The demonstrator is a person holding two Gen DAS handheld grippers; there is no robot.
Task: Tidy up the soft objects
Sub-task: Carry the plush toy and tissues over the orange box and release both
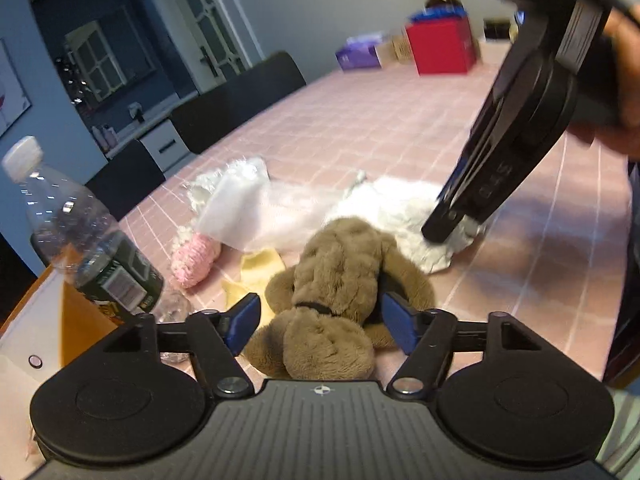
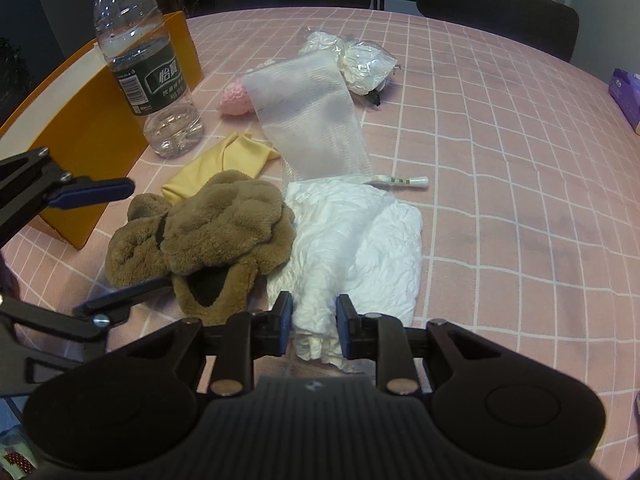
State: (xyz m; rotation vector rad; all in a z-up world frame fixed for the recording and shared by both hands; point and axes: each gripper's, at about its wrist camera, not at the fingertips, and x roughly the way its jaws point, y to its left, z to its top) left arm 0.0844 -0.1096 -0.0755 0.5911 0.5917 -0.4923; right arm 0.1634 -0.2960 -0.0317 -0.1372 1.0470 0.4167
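Observation:
A brown plush toy (image 1: 340,292) lies on the pink checked tablecloth, also in the right wrist view (image 2: 216,224). My left gripper (image 1: 320,320) is open with its fingers on either side of the plush; it shows at the left of the right wrist view (image 2: 104,246). My right gripper (image 2: 314,330) is shut on the near edge of a crumpled white cloth (image 2: 352,240), which also shows in the left wrist view (image 1: 404,216). A white mesh strip (image 2: 312,120), a yellow cloth (image 2: 224,164), a pink knitted ball (image 2: 236,100) and a bagged white bundle (image 2: 360,64) lie nearby.
A water bottle (image 2: 144,60) stands beside an orange box (image 2: 80,128) at the left. A small white tube (image 2: 400,181) lies by the cloth. A red box (image 1: 444,46) and a purple tissue box (image 1: 358,54) stand at the far end. Dark chairs (image 1: 236,100) line the table.

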